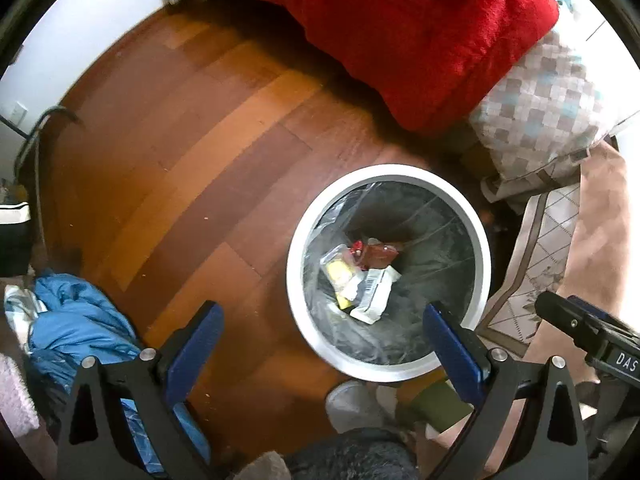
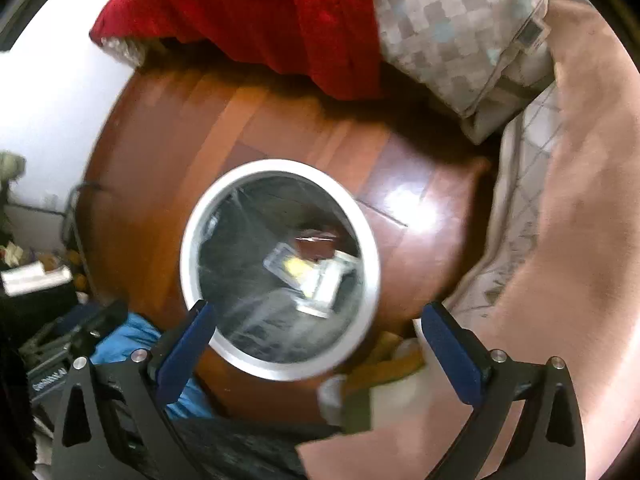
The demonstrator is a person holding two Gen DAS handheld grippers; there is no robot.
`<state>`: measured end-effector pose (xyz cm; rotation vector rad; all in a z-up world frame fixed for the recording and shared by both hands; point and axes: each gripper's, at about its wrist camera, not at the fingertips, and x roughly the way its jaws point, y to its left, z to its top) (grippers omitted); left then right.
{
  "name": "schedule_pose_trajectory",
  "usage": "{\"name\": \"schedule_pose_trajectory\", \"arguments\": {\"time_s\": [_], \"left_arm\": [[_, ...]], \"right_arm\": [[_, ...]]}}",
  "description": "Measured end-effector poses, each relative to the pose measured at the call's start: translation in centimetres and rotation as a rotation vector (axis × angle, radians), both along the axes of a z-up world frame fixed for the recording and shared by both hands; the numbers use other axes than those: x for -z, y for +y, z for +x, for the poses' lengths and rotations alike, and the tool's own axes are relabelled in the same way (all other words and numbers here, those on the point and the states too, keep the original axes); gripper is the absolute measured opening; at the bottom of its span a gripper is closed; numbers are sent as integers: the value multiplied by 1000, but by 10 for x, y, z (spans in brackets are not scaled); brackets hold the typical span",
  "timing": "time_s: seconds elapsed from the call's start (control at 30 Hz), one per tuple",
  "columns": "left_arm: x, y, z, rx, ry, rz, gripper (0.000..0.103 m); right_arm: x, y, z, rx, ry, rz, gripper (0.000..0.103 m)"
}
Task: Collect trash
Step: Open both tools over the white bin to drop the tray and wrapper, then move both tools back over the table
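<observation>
A round white-rimmed trash bin [image 1: 300,236] with a clear liner stands on the wooden floor. Inside it lie several pieces of trash [image 1: 360,276]: a yellow packet in clear wrap, a red wrapper and a white carton. My left gripper [image 1: 322,318] points down over the bin's near left side, open, nothing between its blue pads. In the right wrist view the same bin [image 2: 188,248] sits below, its trash [image 2: 312,276] blurred. My right gripper [image 2: 316,318] hangs over the bin's near edge, open and empty. The right gripper's black body [image 1: 580,328] shows at the left wrist view's right edge.
A red blanket [image 1: 400,32] and a checked pillow [image 1: 536,104] hang over the bed edge behind the bin. A patterned rug [image 1: 536,264] lies to the right. Blue clothing [image 1: 76,320] is piled at the left. A person's sock and slipper [image 1: 360,404] stand beside the bin.
</observation>
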<state>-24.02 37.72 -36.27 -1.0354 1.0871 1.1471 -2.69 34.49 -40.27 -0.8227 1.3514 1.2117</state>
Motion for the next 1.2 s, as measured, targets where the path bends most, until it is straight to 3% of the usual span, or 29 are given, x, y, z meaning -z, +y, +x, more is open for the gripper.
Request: {"name": "schedule_pose_trajectory", "arguments": {"time_s": [0.2,0.5,1.03,1.2], "left_arm": [[-9,-21,1,29,14,21,102],[-37,-40,13,75,27,78,102],[-148,-88,20,127,-15,272,102],[-185,-108,33,145,-33,328,102]], "right_arm": [[-8,-18,-9,-65,-94,-10,103],[-34,-38,-9,-53,-104,25,103],[-151,-100,-4,-16,-46,240,103],[-195,-130,9,16,20,324,103]]}}
